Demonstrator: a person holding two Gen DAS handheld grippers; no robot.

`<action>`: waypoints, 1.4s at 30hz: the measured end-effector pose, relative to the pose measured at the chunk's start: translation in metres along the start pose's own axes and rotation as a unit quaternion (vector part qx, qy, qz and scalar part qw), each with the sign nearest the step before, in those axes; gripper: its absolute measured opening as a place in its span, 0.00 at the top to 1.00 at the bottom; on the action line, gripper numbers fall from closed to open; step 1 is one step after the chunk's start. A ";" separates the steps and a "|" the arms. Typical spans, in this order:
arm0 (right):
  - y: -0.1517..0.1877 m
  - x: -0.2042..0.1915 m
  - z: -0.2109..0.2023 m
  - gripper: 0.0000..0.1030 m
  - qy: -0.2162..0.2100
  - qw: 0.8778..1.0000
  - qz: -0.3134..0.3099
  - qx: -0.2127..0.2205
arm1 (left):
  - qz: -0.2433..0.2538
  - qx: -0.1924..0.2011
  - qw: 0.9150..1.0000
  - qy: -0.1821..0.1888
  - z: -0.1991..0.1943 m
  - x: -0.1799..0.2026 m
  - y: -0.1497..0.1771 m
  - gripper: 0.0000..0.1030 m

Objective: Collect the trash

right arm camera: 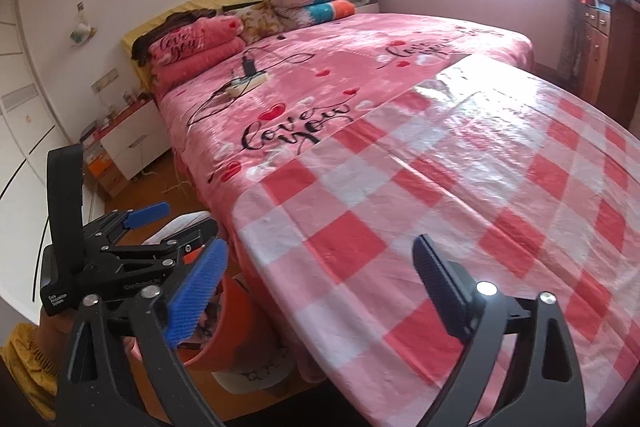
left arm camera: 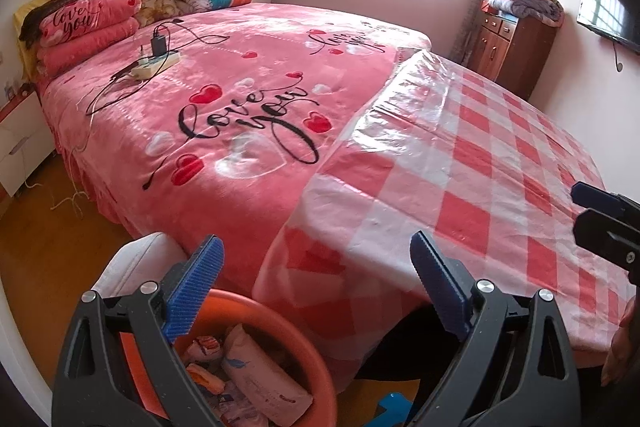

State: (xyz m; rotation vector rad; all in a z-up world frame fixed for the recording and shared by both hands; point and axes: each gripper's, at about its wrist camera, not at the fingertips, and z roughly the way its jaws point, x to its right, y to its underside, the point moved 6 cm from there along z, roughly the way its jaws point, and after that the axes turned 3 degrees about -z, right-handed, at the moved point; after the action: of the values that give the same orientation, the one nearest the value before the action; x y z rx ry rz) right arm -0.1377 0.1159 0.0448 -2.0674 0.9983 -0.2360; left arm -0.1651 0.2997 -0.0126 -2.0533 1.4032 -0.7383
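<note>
An orange bin [left arm camera: 280,311] stands on the floor at the near corner of the table, below my left gripper [left arm camera: 316,291]. Inside it lie a pale pink packet [left arm camera: 264,375] and small wrappers [left arm camera: 204,347]. The left gripper is open with nothing between its blue pads. My right gripper [right arm camera: 320,291] hovers over the checked tablecloth [right arm camera: 460,187], also open and holding nothing. In the right wrist view the orange bin [right arm camera: 228,327] shows under the left gripper [right arm camera: 172,223]. The right gripper [left arm camera: 588,209] enters the left wrist view at the right edge.
A table under red-and-white checked plastic [left arm camera: 480,167] butts against a bed with a pink blanket [left arm camera: 240,87]. A power strip with cables [left arm camera: 156,63] lies on the bed. A white rounded object [left arm camera: 136,259] stands beside the bin. A wooden cabinet [left arm camera: 512,47] is at the far right.
</note>
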 end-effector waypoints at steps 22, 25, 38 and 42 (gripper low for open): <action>0.007 0.075 -0.054 0.08 0.078 0.994 0.059 0.050 | 0.051 0.007 0.998 0.041 0.002 0.077 -0.015 0.07; 0.009 0.086 -0.061 0.08 0.088 0.992 0.069 0.056 | 0.059 0.010 0.997 0.047 0.001 0.090 -0.016 0.07; 0.025 0.133 -0.093 0.08 0.147 0.980 0.108 0.078 | 0.104 0.020 0.991 0.079 -0.002 0.149 -0.018 0.07; 0.031 0.149 -0.102 0.08 0.164 0.976 0.121 0.084 | 0.119 0.023 0.988 0.091 -0.002 0.169 -0.016 0.07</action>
State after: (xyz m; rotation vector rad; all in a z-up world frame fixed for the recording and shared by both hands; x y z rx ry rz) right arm -0.1038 -0.0633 0.0640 -1.7676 1.3673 -0.5275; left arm -0.1042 0.1448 0.0233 -1.7787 1.6825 -0.8622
